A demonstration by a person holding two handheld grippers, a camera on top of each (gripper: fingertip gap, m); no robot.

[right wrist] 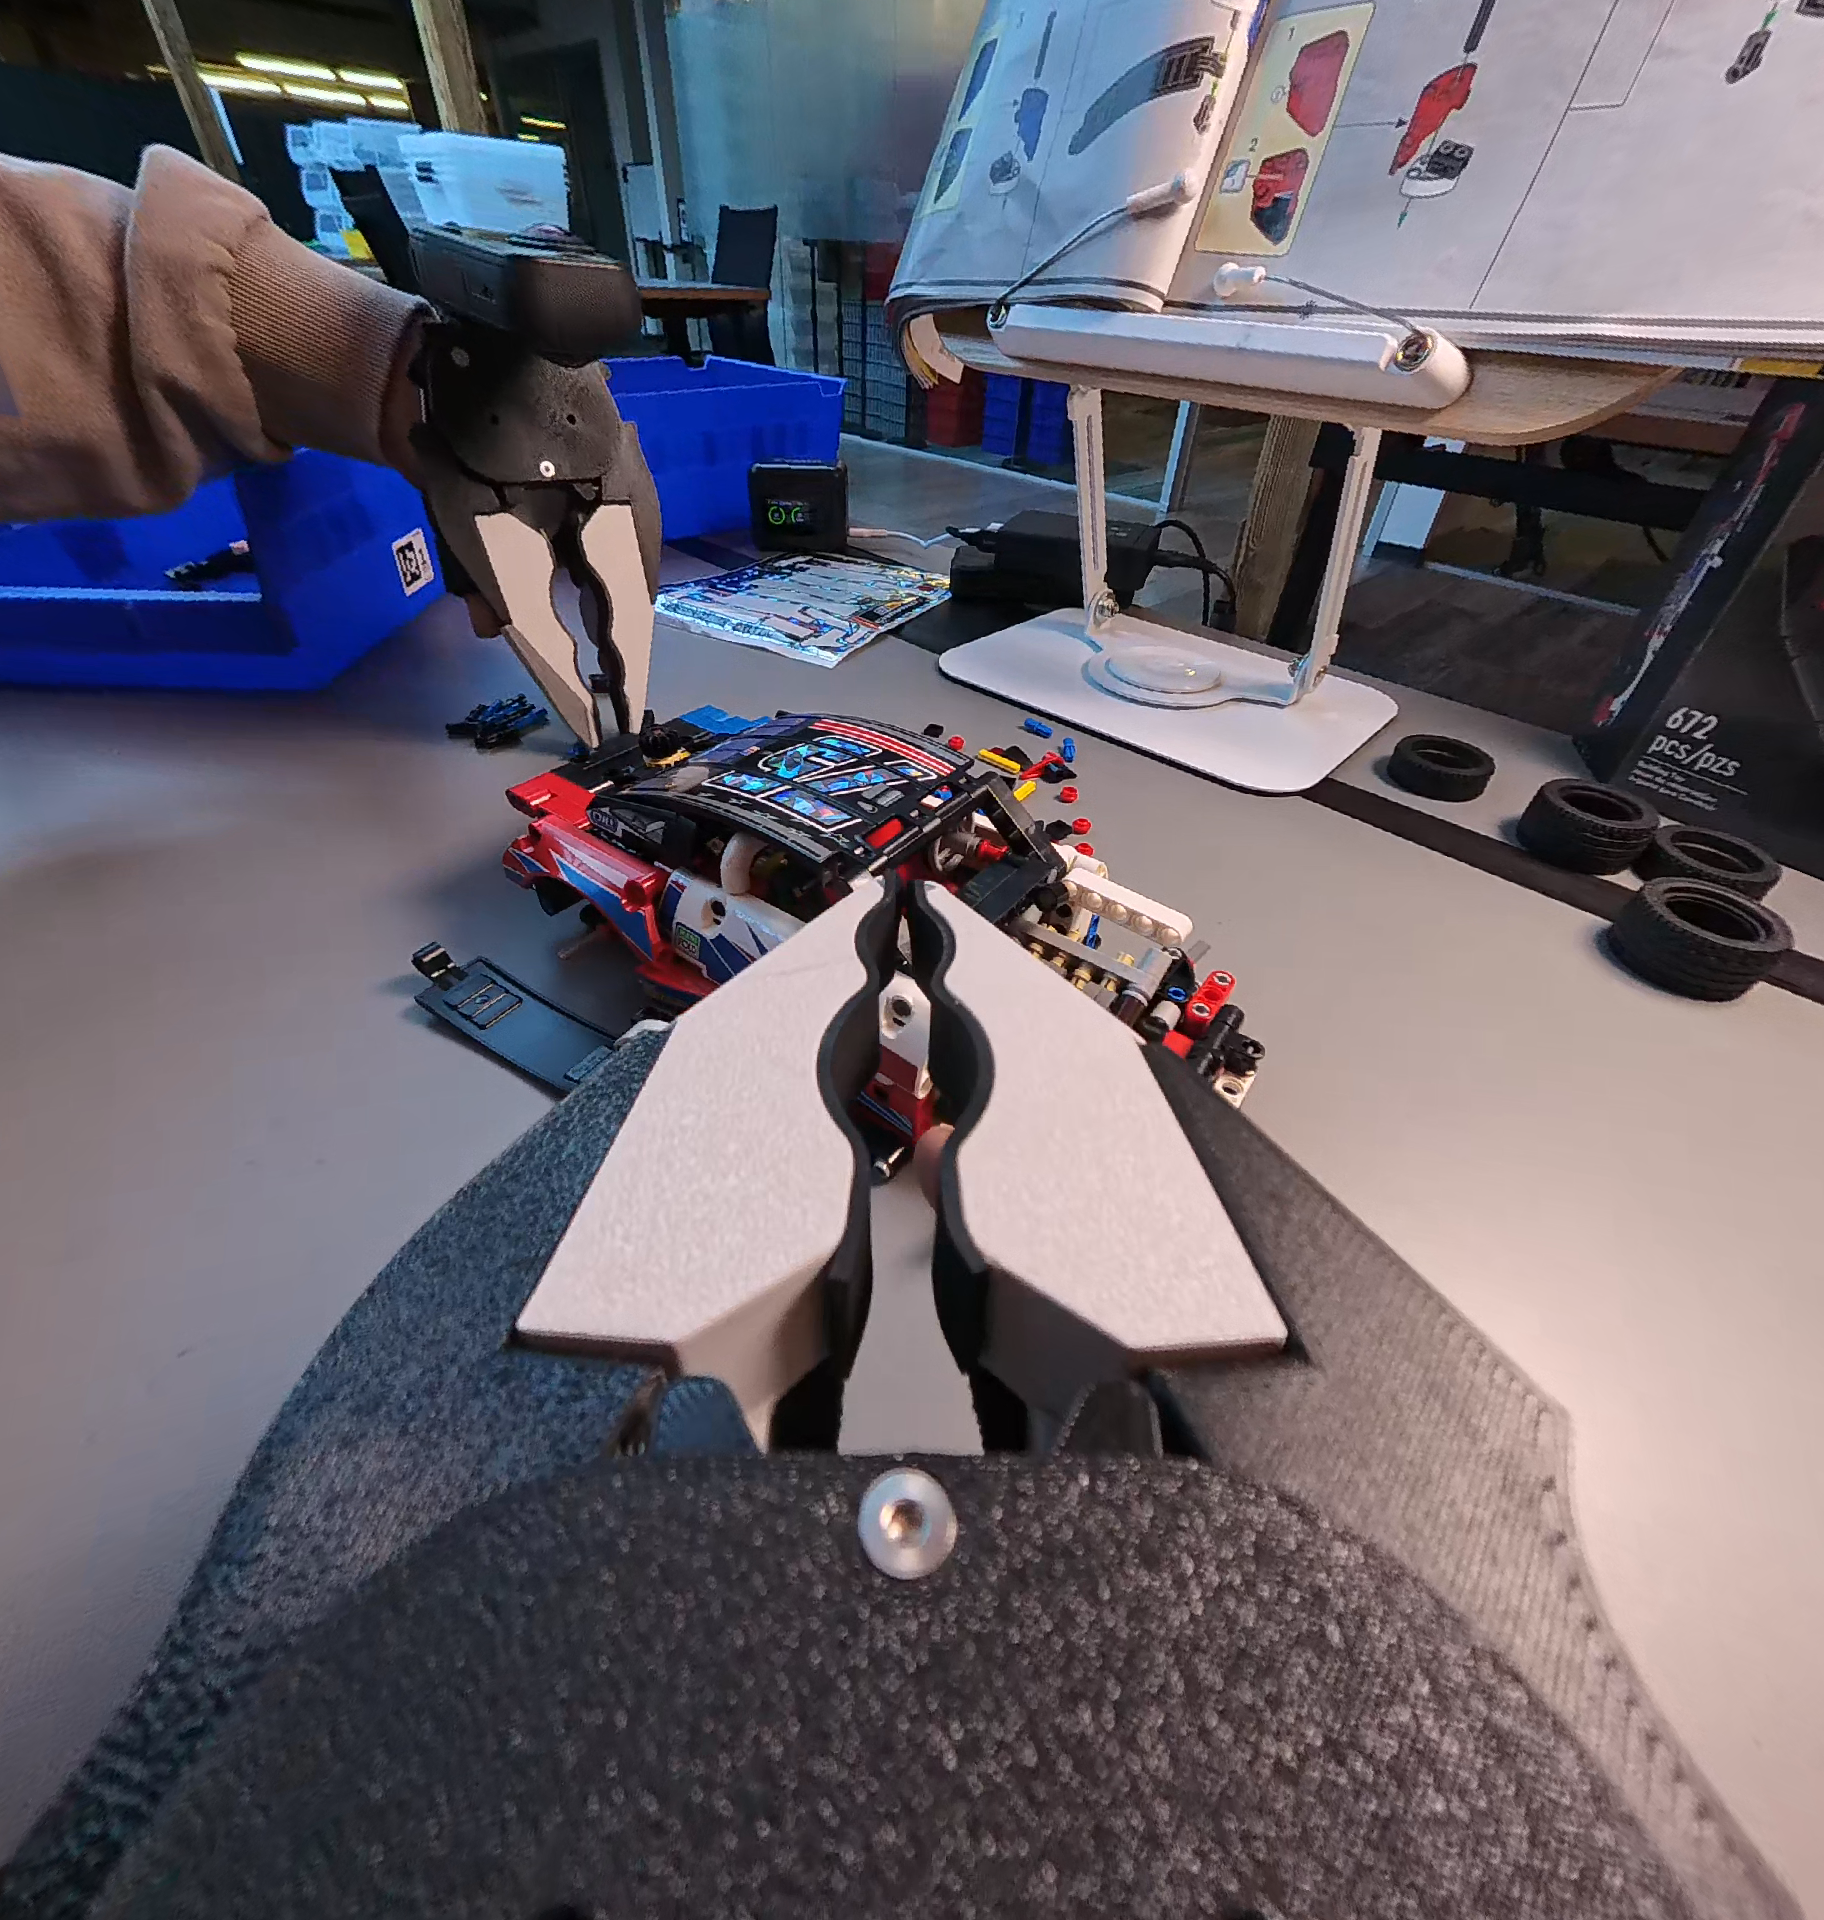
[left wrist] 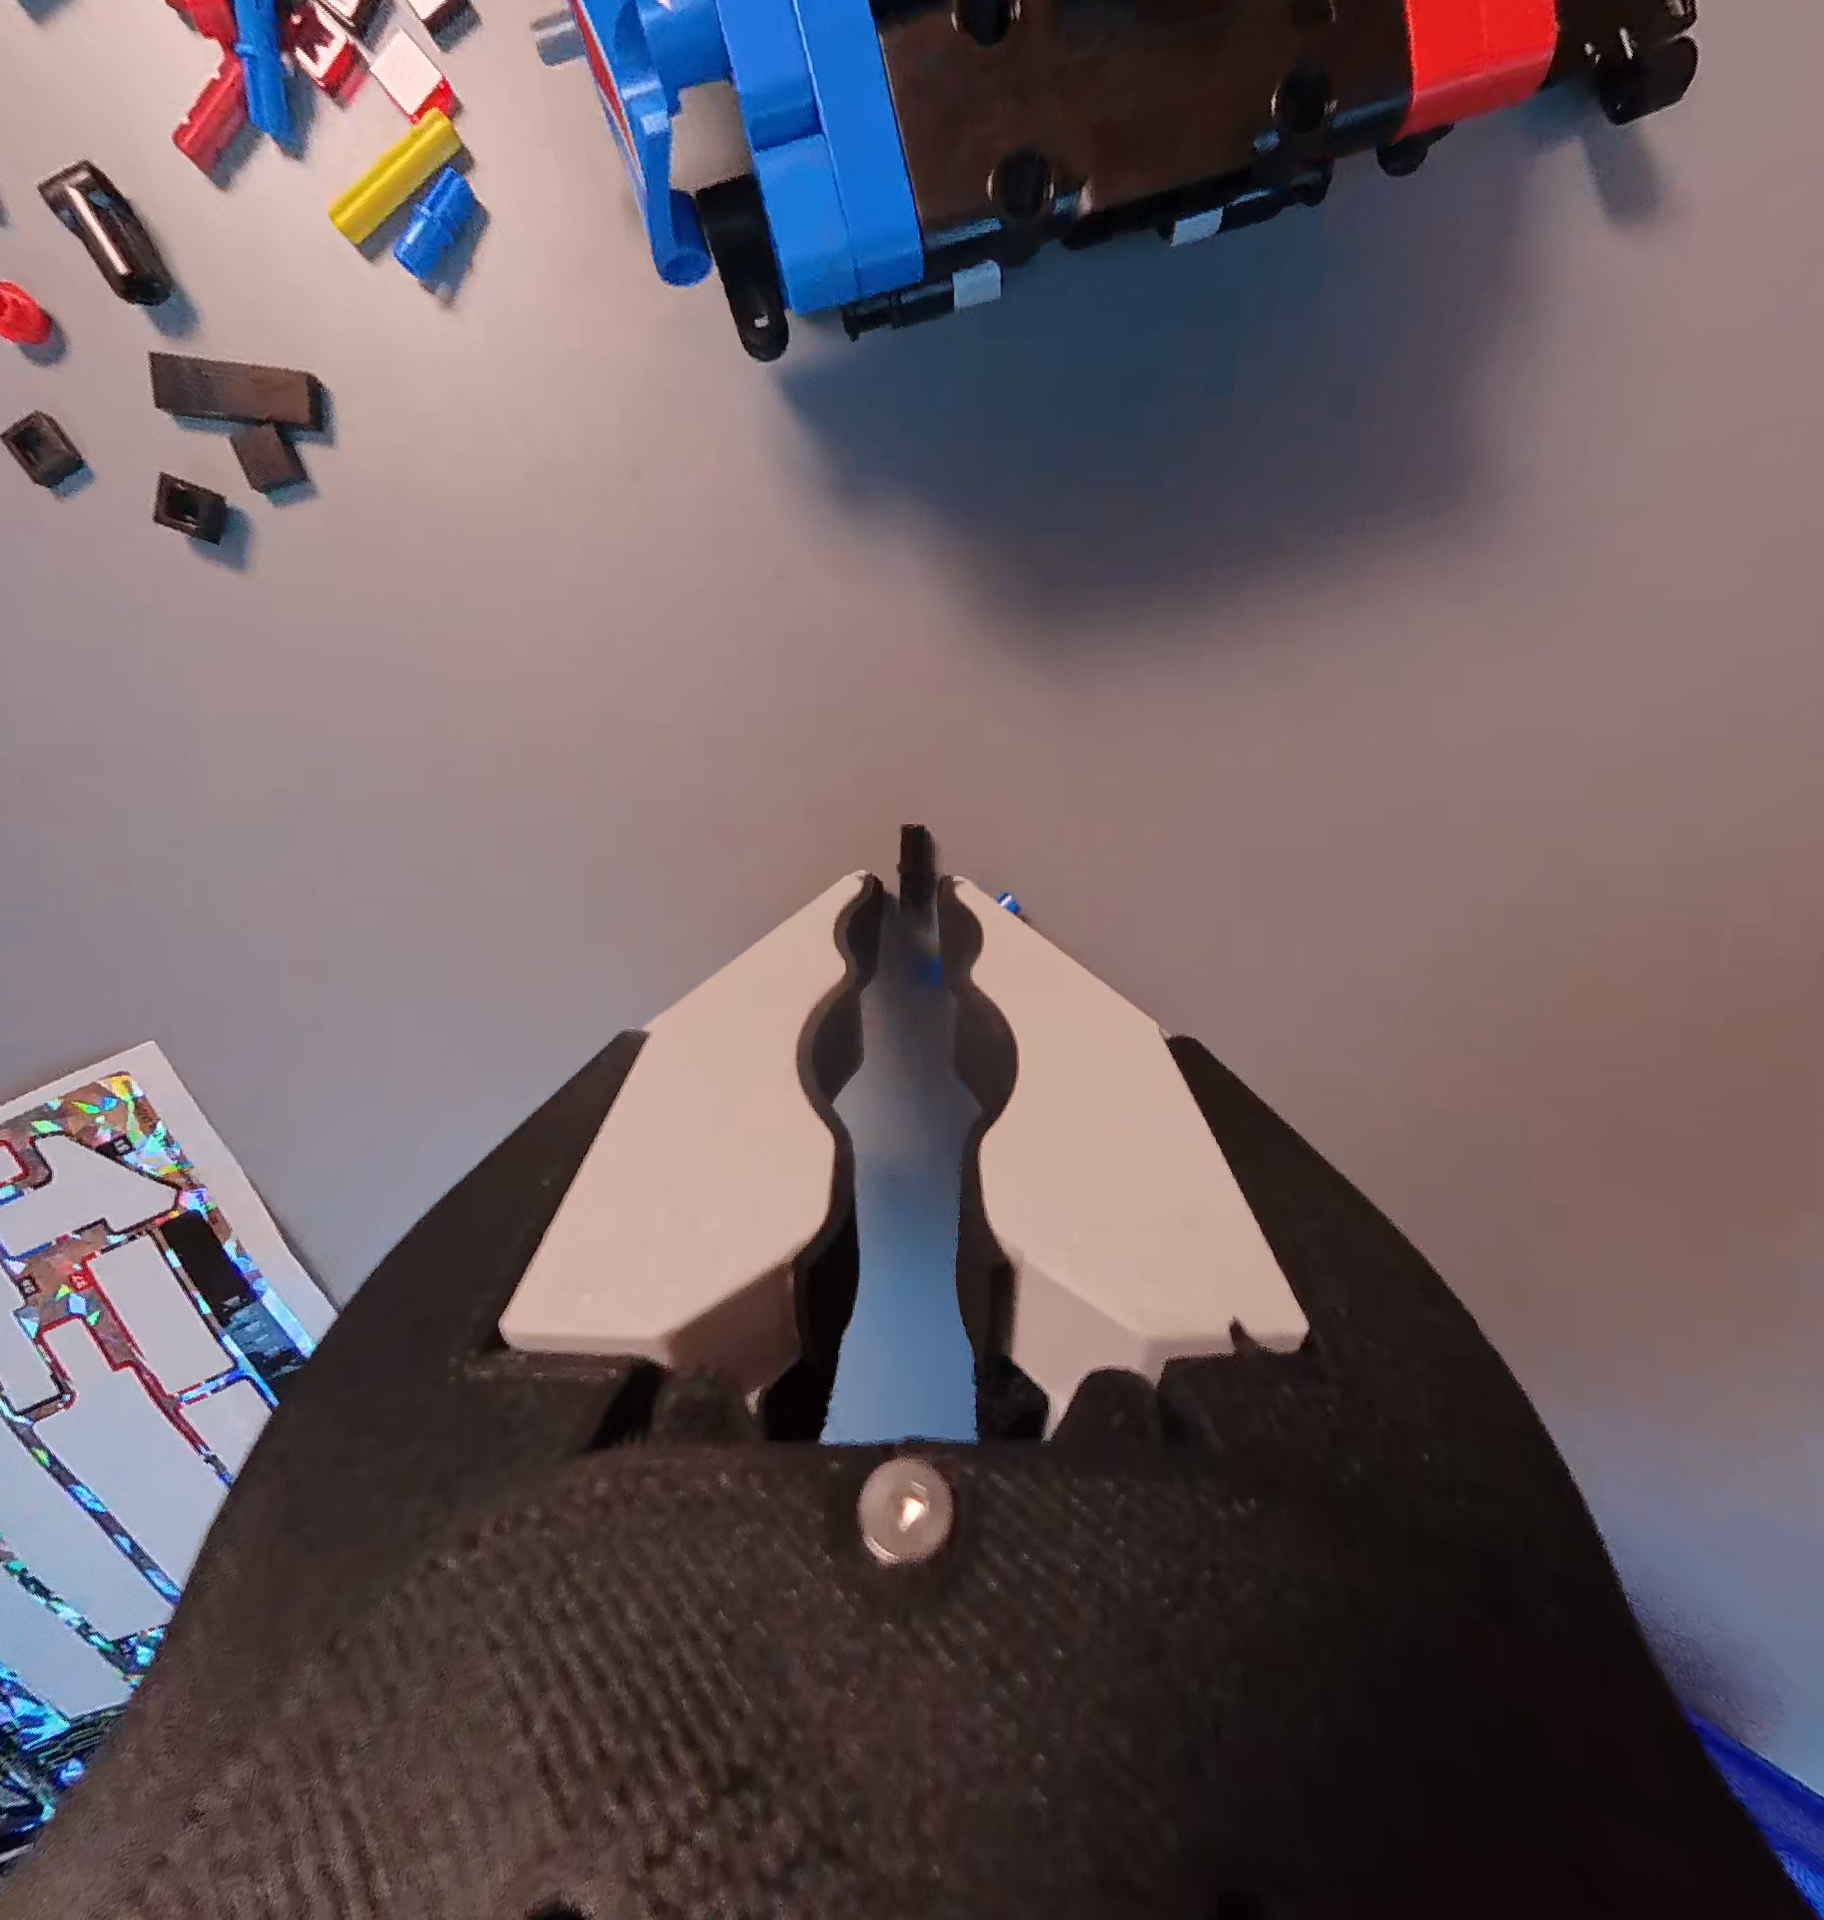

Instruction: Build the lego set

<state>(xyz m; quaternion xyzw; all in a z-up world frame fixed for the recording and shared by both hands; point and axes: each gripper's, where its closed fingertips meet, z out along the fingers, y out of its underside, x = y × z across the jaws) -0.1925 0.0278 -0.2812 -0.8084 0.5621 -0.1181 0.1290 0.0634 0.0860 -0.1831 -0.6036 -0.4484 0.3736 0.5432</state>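
Black pin point(left wrist: 914, 857) — mostly hidden between fingertips point(left wrist: 854, 896)

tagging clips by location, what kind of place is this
Probably a workshop or warehouse workbench set up for assembly: a grey table with blue parts bins, an instruction booklet on a stand, and shelving with stacked storage boxes behind.

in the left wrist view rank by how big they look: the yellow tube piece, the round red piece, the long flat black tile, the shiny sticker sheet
1. Holographic sticker sheet, cut off by the frame, nearest the camera
2. Long flat black tile
3. Yellow tube piece, close to the tile, so that order is unsure
4. Small round red piece
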